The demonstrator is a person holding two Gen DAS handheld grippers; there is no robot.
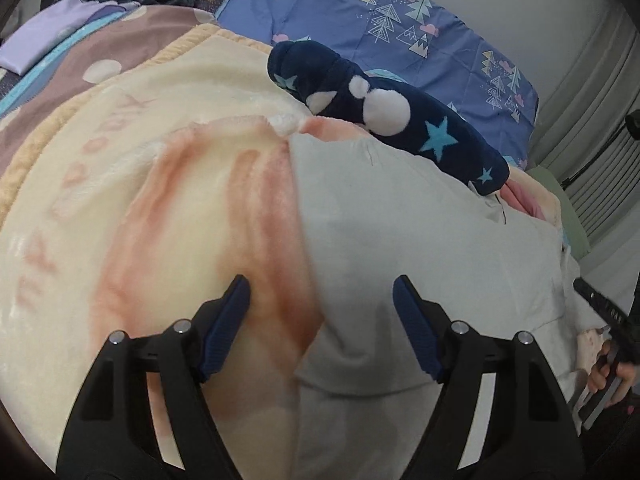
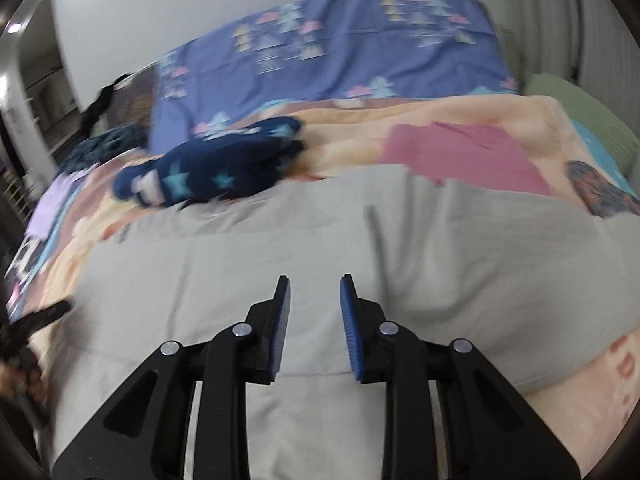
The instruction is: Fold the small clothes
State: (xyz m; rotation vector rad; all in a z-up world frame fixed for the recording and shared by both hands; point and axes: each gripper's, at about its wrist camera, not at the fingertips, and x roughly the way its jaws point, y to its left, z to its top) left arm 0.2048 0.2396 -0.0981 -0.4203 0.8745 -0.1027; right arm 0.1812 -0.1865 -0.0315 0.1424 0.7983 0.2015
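On the bed, a cream-and-peach fleece blanket [image 1: 132,184] carries the pale grey cotton garment [image 2: 280,248], spread flat, with a navy star-print fleece piece [image 1: 400,120] at its far edge. Left gripper [image 1: 322,300] hangs wide apart over the grey hem; right gripper [image 2: 315,300] partly apart, empty. Best pinch one layer only at each edge, then fold evenly.

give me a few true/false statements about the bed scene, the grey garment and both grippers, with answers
1. The flat pale grey garment lies spread on the peach fleece blanket. True.
2. The left gripper is clamped on the grey garment. False: its jaws stand wide, holding nothing.
3. A dark navy fleece item with light blue stars lies beyond the garment. True.
4. The right gripper holds the navy item. False: nothing is between its jaws.
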